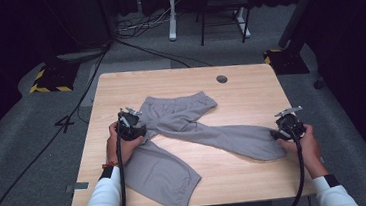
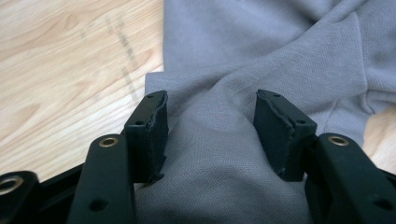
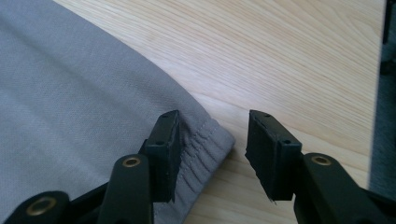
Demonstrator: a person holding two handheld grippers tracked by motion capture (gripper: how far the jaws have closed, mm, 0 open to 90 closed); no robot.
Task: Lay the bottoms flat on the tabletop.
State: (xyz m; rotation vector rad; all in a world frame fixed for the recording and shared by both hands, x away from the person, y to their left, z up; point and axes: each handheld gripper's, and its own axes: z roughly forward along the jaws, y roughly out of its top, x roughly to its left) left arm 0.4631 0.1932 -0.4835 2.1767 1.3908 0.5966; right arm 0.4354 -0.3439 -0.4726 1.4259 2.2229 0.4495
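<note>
Grey sweatpants [image 1: 208, 131] lie on the wooden table [image 1: 250, 92], waistband toward the far side, the two legs crossing. One leg runs to the right edge and the other to the near left corner. My left gripper [image 1: 131, 126] rests on the crossing point. In the left gripper view its jaws [image 2: 210, 121] stand apart with a mound of grey fabric [image 2: 219, 154] bulging up between them and touching the pads. My right gripper [image 1: 287, 126] is at the right leg's end. Its jaws [image 3: 212, 137] are open, and the ribbed cuff [image 3: 205, 144] lies by one pad.
A round cable hole [image 1: 221, 79] sits near the table's far edge. Bare wood lies to the far left [image 2: 70, 70] and beyond the cuff [image 3: 289, 60]. The table's right edge [image 3: 373, 93] is close to my right gripper. Cables and stands are on the floor behind.
</note>
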